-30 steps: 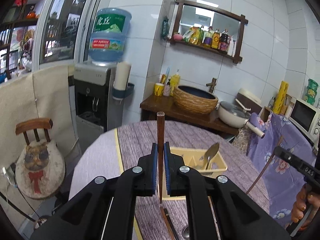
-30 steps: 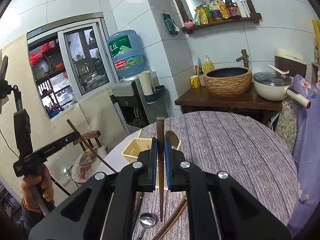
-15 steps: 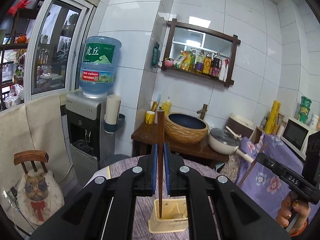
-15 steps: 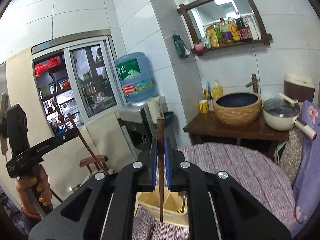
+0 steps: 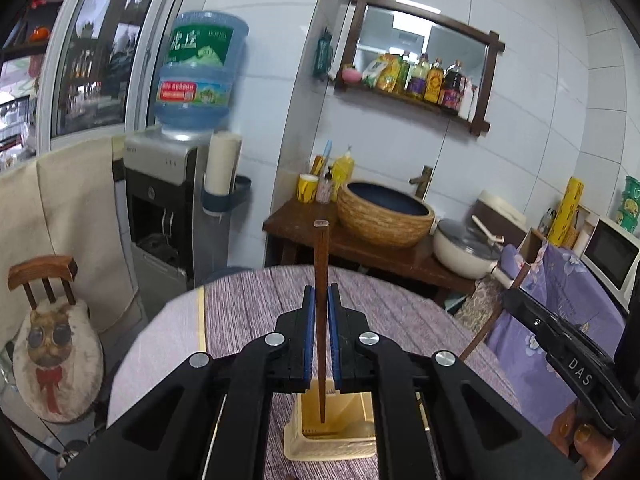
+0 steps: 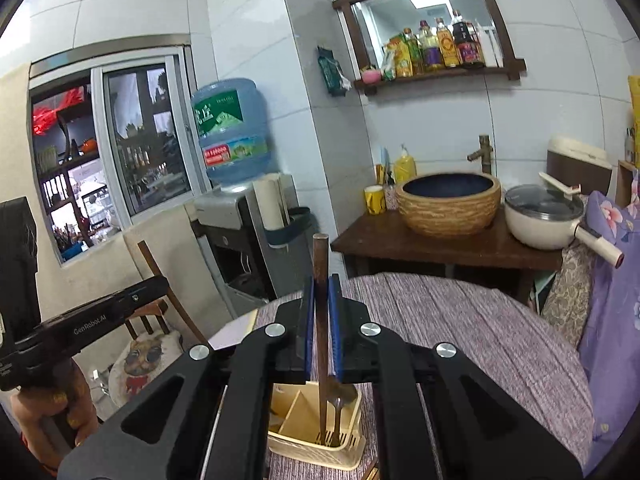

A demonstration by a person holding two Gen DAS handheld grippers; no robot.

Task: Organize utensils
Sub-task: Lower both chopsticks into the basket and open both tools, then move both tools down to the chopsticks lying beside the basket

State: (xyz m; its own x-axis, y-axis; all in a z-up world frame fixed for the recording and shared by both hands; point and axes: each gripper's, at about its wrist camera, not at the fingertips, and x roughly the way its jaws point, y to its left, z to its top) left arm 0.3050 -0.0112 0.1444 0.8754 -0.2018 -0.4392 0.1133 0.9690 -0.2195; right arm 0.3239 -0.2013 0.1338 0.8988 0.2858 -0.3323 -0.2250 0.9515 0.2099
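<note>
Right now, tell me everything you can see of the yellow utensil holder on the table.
The utensil holder is a pale yellow plastic box, open-topped, with slanted inner dividers and a slotted bottom. It stands upright on the purple-clothed table, below both sets of jaws. A spoon already leans inside it. The tips of both held chopsticks appear over its opening; whether they touch it is unclear.
</note>
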